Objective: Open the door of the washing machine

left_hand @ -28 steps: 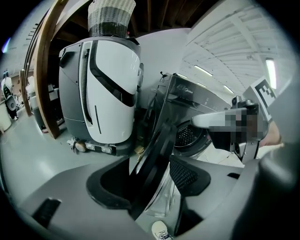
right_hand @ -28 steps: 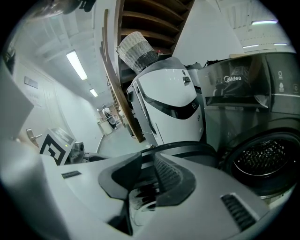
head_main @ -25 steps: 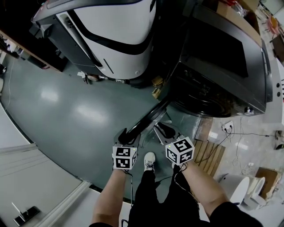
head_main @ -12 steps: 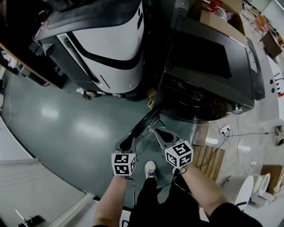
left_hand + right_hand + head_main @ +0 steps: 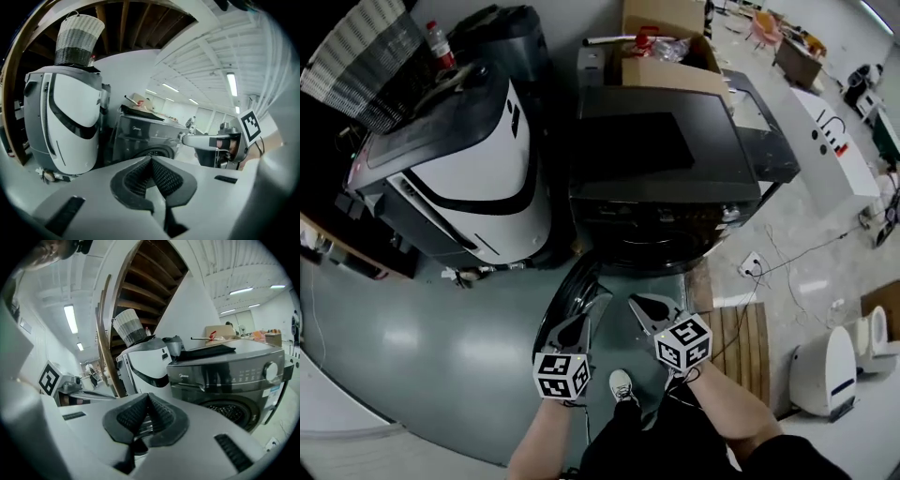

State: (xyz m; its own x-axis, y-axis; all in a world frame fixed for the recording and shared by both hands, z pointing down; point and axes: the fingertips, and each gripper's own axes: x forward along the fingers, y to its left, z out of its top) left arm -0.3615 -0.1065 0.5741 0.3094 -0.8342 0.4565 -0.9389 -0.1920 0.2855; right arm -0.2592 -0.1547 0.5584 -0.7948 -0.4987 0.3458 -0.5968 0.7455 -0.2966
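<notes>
Lifted back, the left gripper (image 5: 578,328) and right gripper (image 5: 643,305) have just closed together, empty. Ahead of their fingertips, the round door (image 5: 568,291) of the dark grey washing machine (image 5: 670,202) hangs open. It is probably rigid and weighty, best gripped at its rim.

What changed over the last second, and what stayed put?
The left gripper and right gripper lifted away from the door. The left's jaws have just been closing, on nothing; the right is shut, empty. The washing machine stays put, door open.

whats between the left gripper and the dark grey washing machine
Head view: the dark grey washing machine's open round door, swung out over the floor, just ahead of the left gripper.
</notes>
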